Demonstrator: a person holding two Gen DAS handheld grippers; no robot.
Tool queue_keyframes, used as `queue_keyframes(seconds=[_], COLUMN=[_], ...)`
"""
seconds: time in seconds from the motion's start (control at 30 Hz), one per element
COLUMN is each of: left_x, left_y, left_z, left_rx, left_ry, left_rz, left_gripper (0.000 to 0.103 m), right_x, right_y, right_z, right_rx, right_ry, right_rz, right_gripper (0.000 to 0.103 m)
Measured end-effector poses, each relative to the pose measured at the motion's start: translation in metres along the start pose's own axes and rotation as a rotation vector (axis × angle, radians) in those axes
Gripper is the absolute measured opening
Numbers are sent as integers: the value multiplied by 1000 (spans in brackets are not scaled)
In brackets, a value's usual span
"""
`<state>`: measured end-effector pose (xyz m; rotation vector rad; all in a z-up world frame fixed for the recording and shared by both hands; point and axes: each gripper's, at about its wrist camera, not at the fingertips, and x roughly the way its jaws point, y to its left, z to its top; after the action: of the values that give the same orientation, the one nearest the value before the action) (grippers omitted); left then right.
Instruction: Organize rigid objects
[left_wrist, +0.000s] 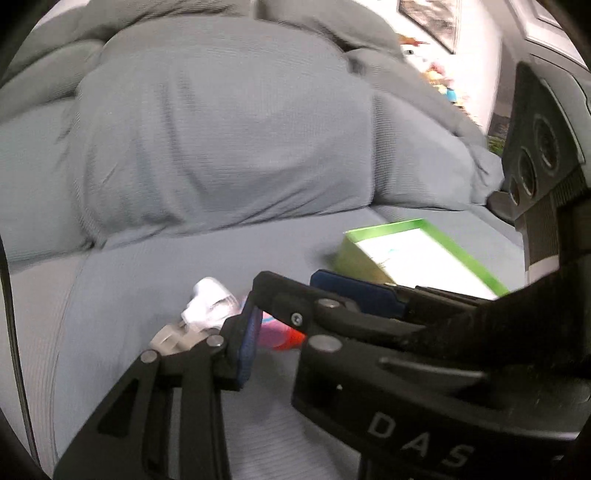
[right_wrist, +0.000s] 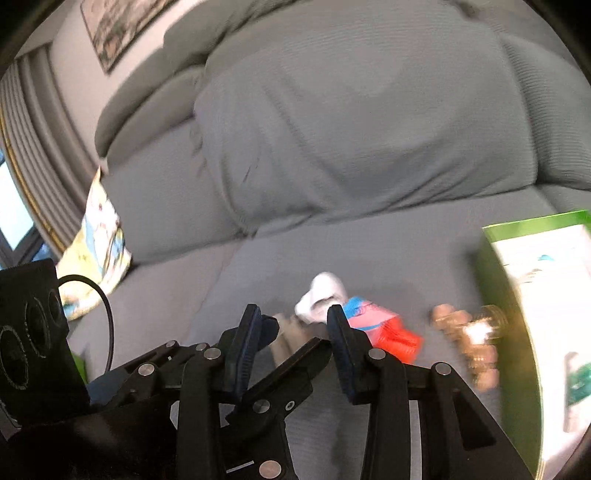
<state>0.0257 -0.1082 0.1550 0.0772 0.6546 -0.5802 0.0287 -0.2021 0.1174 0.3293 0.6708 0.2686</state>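
Small objects lie on a grey sofa seat (right_wrist: 388, 251): a white piece (right_wrist: 323, 297), a pink and blue item with a red end (right_wrist: 384, 328), a beige plastic part (right_wrist: 286, 332) and a brass fitting (right_wrist: 476, 336). A green-edged box (right_wrist: 532, 302) lies to the right of them. My right gripper (right_wrist: 291, 347) is open and empty, just short of the white piece and the beige part. My left gripper (left_wrist: 284, 314) is open and empty, tilted, right above the pink item (left_wrist: 275, 332) and the white piece (left_wrist: 208, 304). The green box (left_wrist: 413, 254) lies behind it.
Big grey back cushions (left_wrist: 221, 140) rise behind the seat. A printed pillow (right_wrist: 98, 251) leans at the sofa's left end. The other gripper's body shows at the right edge of the left wrist view (left_wrist: 543, 155) and at the left edge of the right wrist view (right_wrist: 33, 332).
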Motion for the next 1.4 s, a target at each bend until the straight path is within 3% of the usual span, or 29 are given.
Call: queue_keyframes(seconds=[0.2,0.4,0.5,0.83,0.9,0.97,1.03,1.13,1.27,1.33,1.4], left_x=[11,39,60,91,93,98,97,85,69,63,56], left_y=[-50,-88,-100,-128,-130,-128,-127,-132,-136,-136,-136], left_z=[12,15,10,-6,-8,-10,-11,-11,-10,-10,-11], left_rx=[80,139,111,82,71,33,26,64,116,140,185], left_ry=[-35,3,49,144,164,210,214,182,154,127,99], left_rz=[-97,-185,-244,-314,-308,-303,-313,-271,-221,-176,-90], left_gripper=[29,27,23,23,29,48,55,79,101,102,102], right_x=[-56,-84,-86,-77,-79,-81,-82,-91,-109,-113,-115], right_y=[-37,-82,-104,-160,-164,-169,-175,-178,-176,-173,-170], right_z=[3,-1,-6,-16,-19,-21,-23,-25,-26,-23,-23], right_rx=[83,185,261,410,434,471,519,546,532,510,483], right_ry=[-120,-166,-163,-81,-81,-72,-59,-74,-122,-121,-123], right_rz=[-70,-130,-172,-278,-302,-341,-391,-495,-634,-695,-732], right_gripper=[40,40,40,40,41,41,51,70,75,87,90])
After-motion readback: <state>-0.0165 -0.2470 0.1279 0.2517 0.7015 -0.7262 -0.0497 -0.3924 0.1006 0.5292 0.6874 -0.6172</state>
